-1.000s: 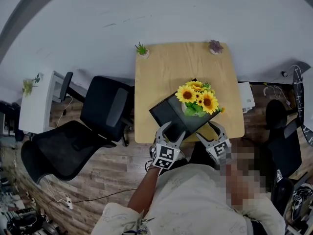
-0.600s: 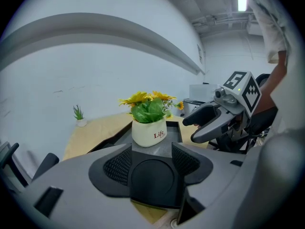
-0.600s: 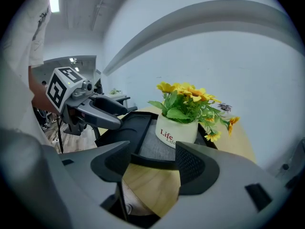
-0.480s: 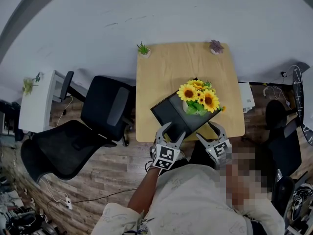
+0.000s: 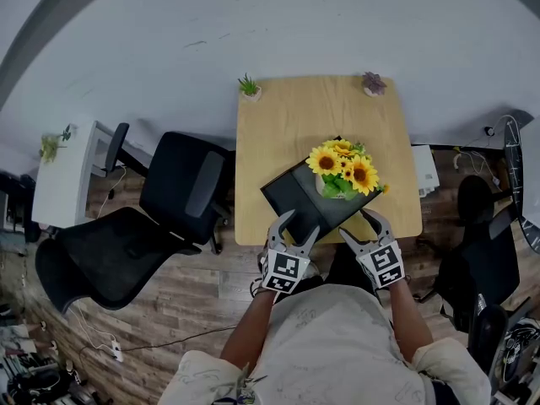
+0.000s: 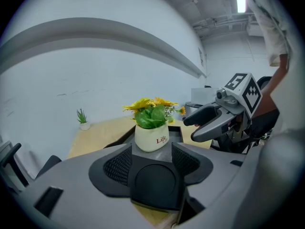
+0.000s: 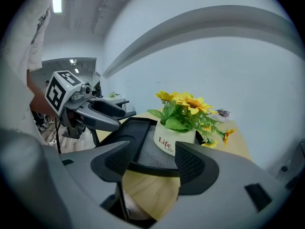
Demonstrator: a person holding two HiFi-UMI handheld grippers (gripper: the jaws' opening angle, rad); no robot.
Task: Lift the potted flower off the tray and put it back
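Barely any change over the last second: left claw [image 5: 297, 226] and right claw [image 5: 363, 226] still hover agape, empty, at the desk [image 5: 295, 116] edge; potted flower [image 5: 340, 171] sits in the tray [image 5: 291, 197], so the lift looks unstarted.

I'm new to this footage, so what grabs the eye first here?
The yellow sunflowers in a white ceramic pot stand out on the black rectangular tray near the front edge of the light wooden table. At the tray's near edge, the left tool and right tool hover open and empty.
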